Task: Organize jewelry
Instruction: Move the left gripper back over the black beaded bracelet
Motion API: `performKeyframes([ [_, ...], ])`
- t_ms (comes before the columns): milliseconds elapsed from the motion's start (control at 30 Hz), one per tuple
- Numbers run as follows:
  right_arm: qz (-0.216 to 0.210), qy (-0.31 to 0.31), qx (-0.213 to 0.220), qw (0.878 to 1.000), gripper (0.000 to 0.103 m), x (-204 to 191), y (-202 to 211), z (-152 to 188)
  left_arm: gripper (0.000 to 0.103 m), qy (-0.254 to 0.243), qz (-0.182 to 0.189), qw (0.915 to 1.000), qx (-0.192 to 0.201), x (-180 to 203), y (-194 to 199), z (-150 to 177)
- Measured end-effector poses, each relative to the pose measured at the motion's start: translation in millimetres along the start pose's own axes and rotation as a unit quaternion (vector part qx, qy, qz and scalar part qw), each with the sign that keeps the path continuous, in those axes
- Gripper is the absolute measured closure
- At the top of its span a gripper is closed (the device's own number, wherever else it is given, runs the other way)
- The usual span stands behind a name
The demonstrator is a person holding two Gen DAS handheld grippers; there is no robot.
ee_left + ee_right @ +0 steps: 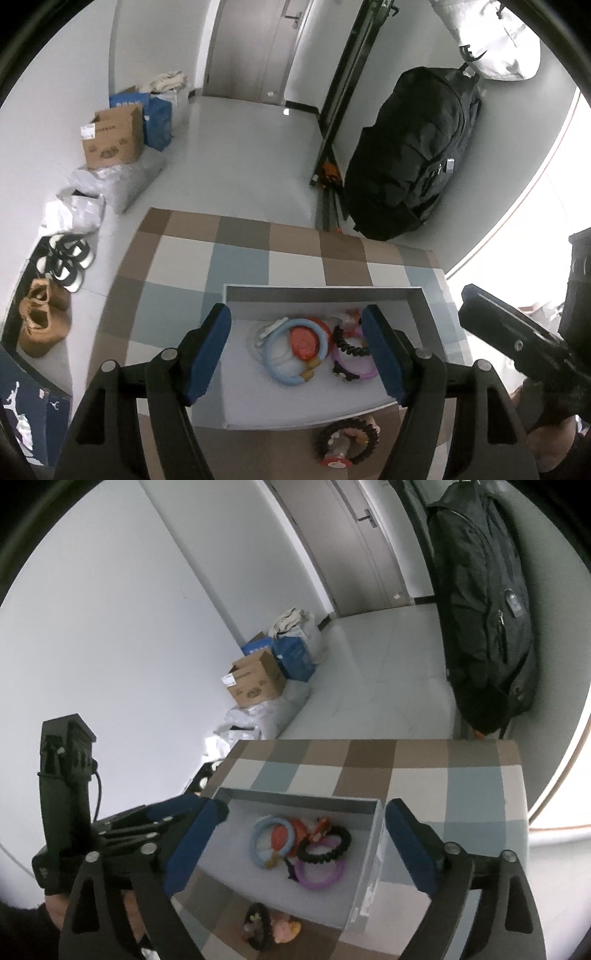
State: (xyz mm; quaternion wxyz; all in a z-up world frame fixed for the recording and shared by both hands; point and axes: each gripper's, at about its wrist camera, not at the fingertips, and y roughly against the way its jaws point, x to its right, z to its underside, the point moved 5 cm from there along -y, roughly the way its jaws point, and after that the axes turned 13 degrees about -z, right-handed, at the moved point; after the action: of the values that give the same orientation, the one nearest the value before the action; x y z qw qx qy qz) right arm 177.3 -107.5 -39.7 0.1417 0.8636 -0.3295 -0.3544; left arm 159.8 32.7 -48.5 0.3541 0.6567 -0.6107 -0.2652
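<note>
Left wrist view: left gripper (295, 354) spread, empty, over grey box (317, 290) holding bracelets (295, 349), likely collected there for tidiness. Right gripper (301, 849) spread wide, empty. Dark beaded bracelet (349, 443) outside, near edge, probably next.

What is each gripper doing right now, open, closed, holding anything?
Left gripper: open, nothing between its fingers, above the white box of bracelets.
Right gripper: open wide, holding nothing, over the same box.
</note>
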Motion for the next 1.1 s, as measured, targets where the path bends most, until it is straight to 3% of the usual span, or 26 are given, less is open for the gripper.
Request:
performKeyframes([
  [133,0.010,0.008,0.006,1.000,0.000,-4.3,5.1,5.3,0.024,0.003,-0.013,0.9998,0.017,-3.2,9.9,3.0],
  [400,0.032,0.033,0.008,0.999,0.000,-15.5,15.3,19.0,0.022,0.012,-0.024,0.9981,0.055,-8.1,30.4,13.4],
  [467,0.041,0.040,0.005,0.998,0.000,-17.6,16.6,23.5,0.016,0.024,-0.025,0.9977,0.058,-10.9,33.3,16.5],
  [567,0.045,0.045,0.004,0.998,0.000,-19.5,20.2,31.9,0.015,0.035,-0.021,0.9971,0.065,-13.3,37.9,21.3],
  [800,0.050,0.034,0.003,0.998,0.000,-22.6,26.6,47.5,0.012,0.014,-0.023,0.9973,0.068,-13.2,42.8,40.0],
  [1100,0.063,0.021,-0.003,0.998,0.000,-16.9,30.7,68.8,0.009,-0.010,-0.009,0.9990,0.043,-6.6,35.3,59.9],
])
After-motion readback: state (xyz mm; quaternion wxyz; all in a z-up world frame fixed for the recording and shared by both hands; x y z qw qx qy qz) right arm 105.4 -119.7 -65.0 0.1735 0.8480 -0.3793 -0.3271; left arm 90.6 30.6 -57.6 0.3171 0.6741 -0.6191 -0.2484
